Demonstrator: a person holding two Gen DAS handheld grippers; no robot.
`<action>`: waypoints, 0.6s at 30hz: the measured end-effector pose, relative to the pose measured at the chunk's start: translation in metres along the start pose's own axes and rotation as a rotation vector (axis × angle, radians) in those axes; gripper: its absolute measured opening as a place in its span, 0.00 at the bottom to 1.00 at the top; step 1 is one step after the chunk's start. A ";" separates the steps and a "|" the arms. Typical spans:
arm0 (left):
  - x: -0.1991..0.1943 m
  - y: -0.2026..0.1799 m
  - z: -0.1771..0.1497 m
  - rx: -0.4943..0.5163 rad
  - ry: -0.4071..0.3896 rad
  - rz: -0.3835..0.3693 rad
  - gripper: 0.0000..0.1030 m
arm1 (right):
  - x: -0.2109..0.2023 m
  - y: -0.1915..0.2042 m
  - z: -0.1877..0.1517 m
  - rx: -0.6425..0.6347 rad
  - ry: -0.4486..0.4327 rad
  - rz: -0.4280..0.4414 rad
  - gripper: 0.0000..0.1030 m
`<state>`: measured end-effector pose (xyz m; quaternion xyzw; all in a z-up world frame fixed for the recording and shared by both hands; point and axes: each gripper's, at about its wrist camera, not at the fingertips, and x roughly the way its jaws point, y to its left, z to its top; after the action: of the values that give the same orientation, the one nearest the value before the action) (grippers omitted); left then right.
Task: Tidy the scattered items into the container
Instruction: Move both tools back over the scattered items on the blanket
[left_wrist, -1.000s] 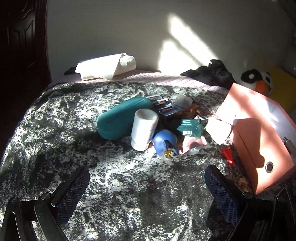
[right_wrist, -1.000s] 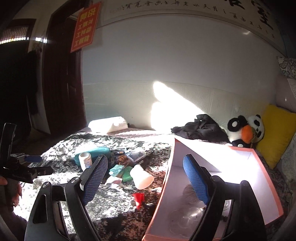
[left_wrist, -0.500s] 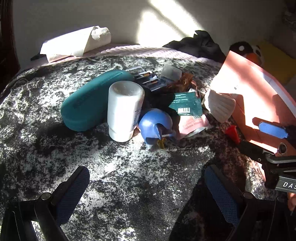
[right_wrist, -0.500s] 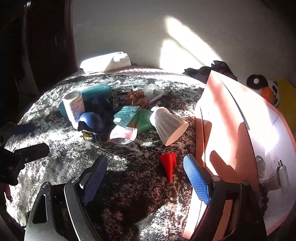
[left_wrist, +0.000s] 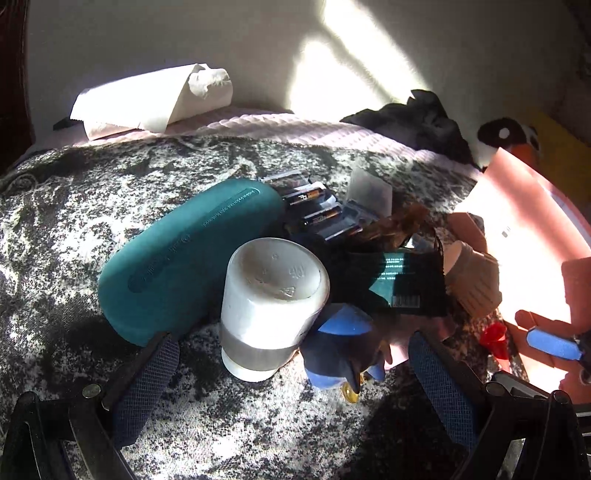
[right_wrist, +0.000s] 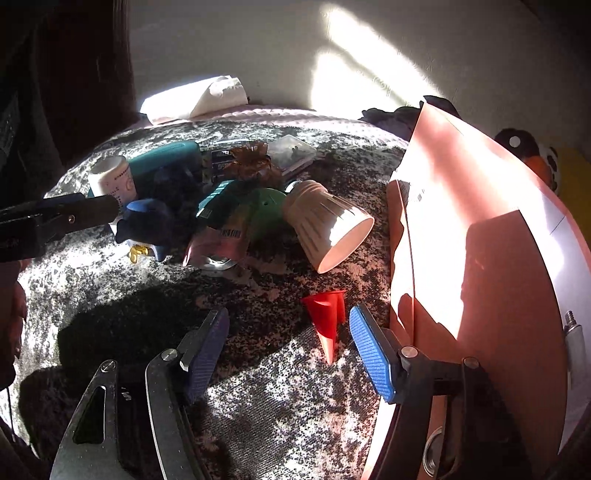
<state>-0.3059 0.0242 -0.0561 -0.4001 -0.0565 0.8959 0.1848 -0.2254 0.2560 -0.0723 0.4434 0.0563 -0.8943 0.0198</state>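
Lowered and brought closer to the clutter since the earlier frames: both grippers, with the heap now filling more of each view.

Left gripper (left_wrist: 293, 363): wide open, nothing held, hovering just before a white cylindrical plastic bottle (left_wrist: 273, 306) standing cap-down on the mottled black-and-white bedspread (left_wrist: 74, 221). Blue rounded plastic toy (left_wrist: 341, 347) beside the bottle, low between the two pads; no contact visible.

Right gripper (right_wrist: 290, 354): jaws closing, roughly half open, pointed down at the bedspread. Small red plastic cone (right_wrist: 325, 317) lying between the pads, nearer the right one, tip toward the camera; pads not pressing on it.

Rest of the scattered items, heaped mid-bed: teal oblong hard case (left_wrist: 184, 258) lying behind the bottle, clear pack of dark batteries (left_wrist: 317, 214) behind that, dark green printed sachet (left_wrist: 399, 280), pink foil sachet (right_wrist: 218, 243), green rounded plastic piece (right_wrist: 267, 214), brown crinkled bow (right_wrist: 251, 158), beige ribbed cup (right_wrist: 325, 221) on its side with mouth toward the container.

Container: pink cardboard box (right_wrist: 480, 221), open, standing at the right edge of the heap, close beside the red cone. Silver-capped white item (right_wrist: 572, 332) partly visible inside.

Far side of bed: white folded paper towel (left_wrist: 147, 99), black crumpled cloth (left_wrist: 417, 118), panda plush toy (left_wrist: 506, 136).
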 end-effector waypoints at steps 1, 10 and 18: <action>0.001 0.001 0.001 -0.002 -0.008 0.003 0.99 | 0.002 0.000 0.000 0.000 0.003 -0.001 0.67; 0.006 0.005 0.003 -0.006 -0.035 0.016 0.97 | 0.010 0.001 -0.001 -0.010 0.020 0.001 0.66; 0.012 0.004 0.003 0.001 -0.016 0.040 0.77 | 0.020 0.001 -0.002 0.008 0.040 0.013 0.66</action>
<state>-0.3159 0.0255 -0.0633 -0.3939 -0.0494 0.9026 0.1666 -0.2361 0.2557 -0.0893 0.4617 0.0503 -0.8853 0.0227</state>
